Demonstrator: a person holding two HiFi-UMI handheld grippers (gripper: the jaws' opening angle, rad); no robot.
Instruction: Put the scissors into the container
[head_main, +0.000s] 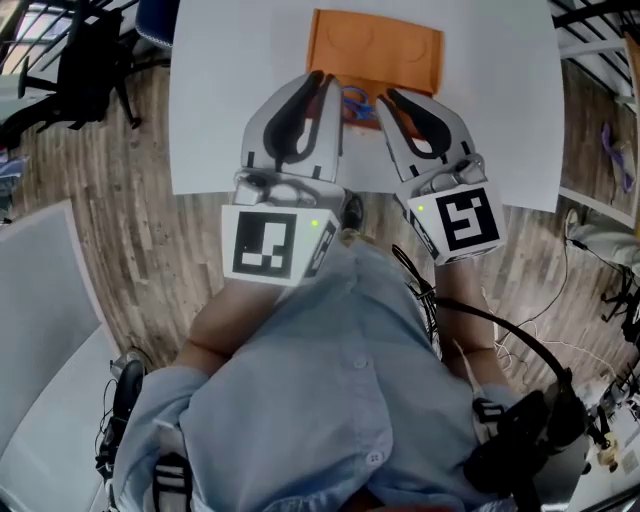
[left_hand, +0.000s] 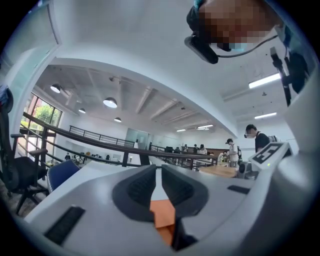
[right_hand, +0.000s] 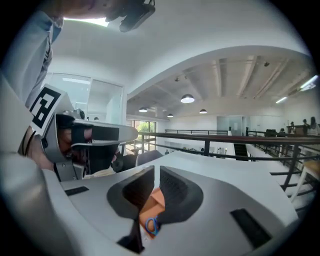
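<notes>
The orange container lies flat at the far middle of the white table. The scissors, with a blue handle loop, rest at the container's near edge; whether they lie fully inside I cannot tell. My left gripper points at them from the left, my right gripper from the right, tips close on either side. In the left gripper view the jaws stand together over the container, holding nothing. In the right gripper view the right gripper shows only a thin slit, with the scissors below and beyond it, not gripped.
A black office chair and a blue chair stand left of the table on the wooden floor. Cables trail at my right side. People stand far off in the hall.
</notes>
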